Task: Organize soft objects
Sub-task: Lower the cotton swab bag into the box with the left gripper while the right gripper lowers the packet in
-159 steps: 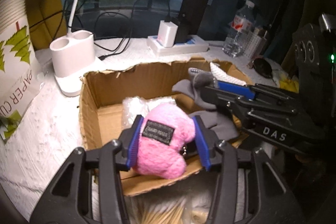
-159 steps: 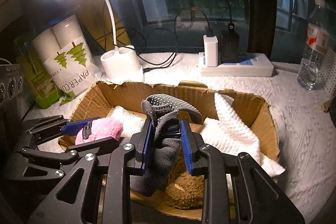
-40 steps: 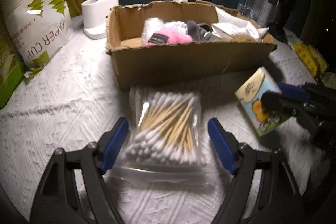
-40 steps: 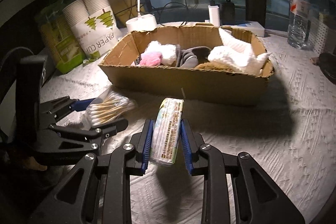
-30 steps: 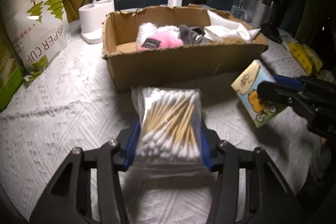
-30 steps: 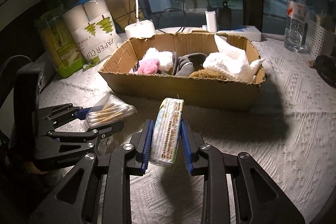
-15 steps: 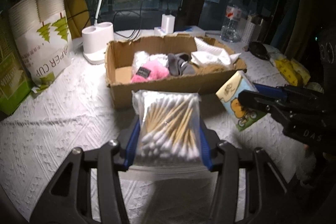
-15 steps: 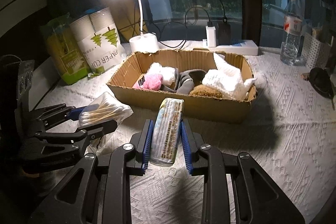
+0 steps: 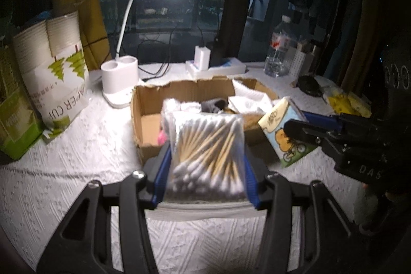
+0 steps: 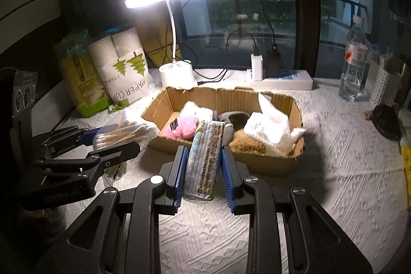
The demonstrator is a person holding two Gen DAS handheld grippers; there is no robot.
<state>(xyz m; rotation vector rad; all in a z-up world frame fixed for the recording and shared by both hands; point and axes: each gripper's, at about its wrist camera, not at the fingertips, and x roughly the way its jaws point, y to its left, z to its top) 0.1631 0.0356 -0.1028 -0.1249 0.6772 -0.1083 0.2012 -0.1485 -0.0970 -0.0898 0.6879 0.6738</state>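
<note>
Above the counter (image 10: 334, 158), short of the box (image 10: 257, 166), left claw (image 9: 205, 171) clamps the swabs (image 9: 205, 145), right claw (image 10: 203, 171) the tissues (image 10: 205, 158), raised to clear its wall.

Surface: we see a table (image 10: 334, 171) covered with white embossed cloth.
Centre: a cardboard box (image 10: 257, 163) rests on the cloth (open top, torn rim).
Rear left: a lit desk lamp (image 10: 176, 73) stands on its white base just behind the box.
Rear centre: a white power strip (image 10: 282, 82) lies along the back edge, with chargers plugged in.
Left: a paper cup pack (image 10: 123, 71) leans beside a green pack (image 10: 82, 78), both on the cloth.
Right: a water bottle (image 10: 355, 55) stands near the back; we note a dark round item (image 10: 385, 120) nearer the right edge (kind unclear).
</note>
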